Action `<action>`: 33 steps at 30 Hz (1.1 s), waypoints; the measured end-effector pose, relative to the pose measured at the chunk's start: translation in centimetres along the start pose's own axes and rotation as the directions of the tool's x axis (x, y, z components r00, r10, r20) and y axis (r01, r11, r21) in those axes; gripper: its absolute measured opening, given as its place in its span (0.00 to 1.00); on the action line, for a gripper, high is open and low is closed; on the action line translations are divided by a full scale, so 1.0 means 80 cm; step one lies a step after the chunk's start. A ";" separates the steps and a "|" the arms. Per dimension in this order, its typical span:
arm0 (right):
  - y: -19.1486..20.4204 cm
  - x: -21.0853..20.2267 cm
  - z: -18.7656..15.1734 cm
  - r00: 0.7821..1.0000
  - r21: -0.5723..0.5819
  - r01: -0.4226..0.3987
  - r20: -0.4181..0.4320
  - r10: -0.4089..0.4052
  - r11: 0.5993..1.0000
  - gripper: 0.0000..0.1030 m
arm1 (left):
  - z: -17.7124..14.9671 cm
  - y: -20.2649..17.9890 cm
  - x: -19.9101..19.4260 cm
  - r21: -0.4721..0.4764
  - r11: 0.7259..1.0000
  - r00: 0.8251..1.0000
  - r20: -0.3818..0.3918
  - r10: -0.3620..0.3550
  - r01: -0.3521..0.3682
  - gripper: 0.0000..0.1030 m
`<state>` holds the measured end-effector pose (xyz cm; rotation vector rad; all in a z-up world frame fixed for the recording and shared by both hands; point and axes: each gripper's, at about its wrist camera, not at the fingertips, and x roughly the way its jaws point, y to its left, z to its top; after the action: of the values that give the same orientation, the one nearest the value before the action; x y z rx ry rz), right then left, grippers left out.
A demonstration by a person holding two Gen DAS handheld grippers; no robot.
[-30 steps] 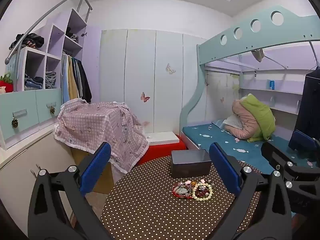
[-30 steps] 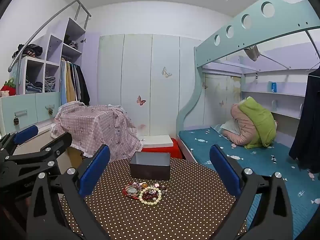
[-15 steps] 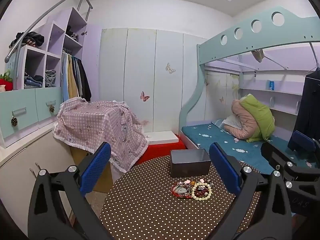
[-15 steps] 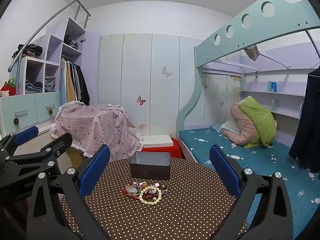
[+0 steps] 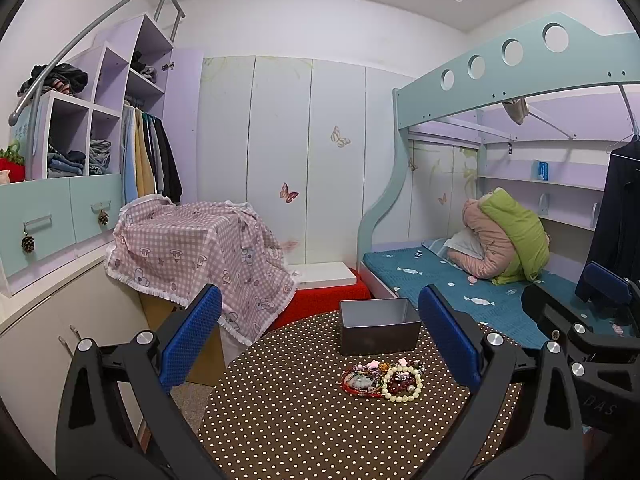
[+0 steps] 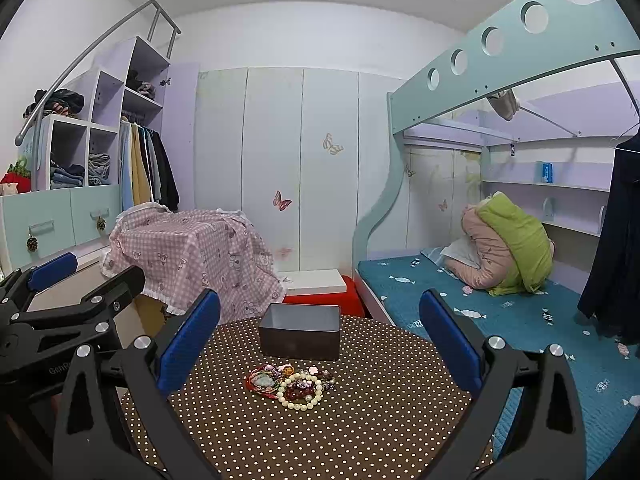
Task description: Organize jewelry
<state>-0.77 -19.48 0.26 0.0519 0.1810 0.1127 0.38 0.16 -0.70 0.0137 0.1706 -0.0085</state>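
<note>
A heap of jewelry (image 5: 382, 378) lies on a round brown polka-dot table (image 5: 288, 420): a cream bead bracelet (image 5: 401, 384), red cords and dark red beads. It also shows in the right wrist view (image 6: 290, 385). An open, empty grey metal box (image 5: 378, 331) (image 6: 300, 330) stands just behind the heap. My left gripper (image 5: 320, 340) is open and empty, held above the table's near side. My right gripper (image 6: 320, 340) is open and empty, likewise short of the heap. Each gripper shows at the edge of the other's view.
A pink checked cloth (image 5: 200, 248) covers furniture at the left behind the table. A bunk bed with a teal mattress (image 5: 460, 292) runs along the right. A red and white stool (image 6: 320, 292) stands behind the table. Wardrobe shelves (image 5: 100, 132) line the left wall.
</note>
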 end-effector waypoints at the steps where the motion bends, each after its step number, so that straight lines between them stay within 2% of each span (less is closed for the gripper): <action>1: 0.000 0.001 -0.001 1.000 0.000 0.000 -0.001 0.000 1.000 0.93 | 0.000 0.000 0.000 0.000 1.000 1.000 -0.001 0.000 0.000 0.96; 33: 0.001 0.015 -0.007 1.000 0.006 -0.005 -0.028 0.005 1.000 0.93 | -0.013 -0.001 0.015 -0.003 1.000 1.000 -0.025 0.002 -0.002 0.96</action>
<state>0.28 -19.24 -0.54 0.0570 0.2094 0.1183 1.40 0.12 -1.90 0.0109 0.1959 -0.0060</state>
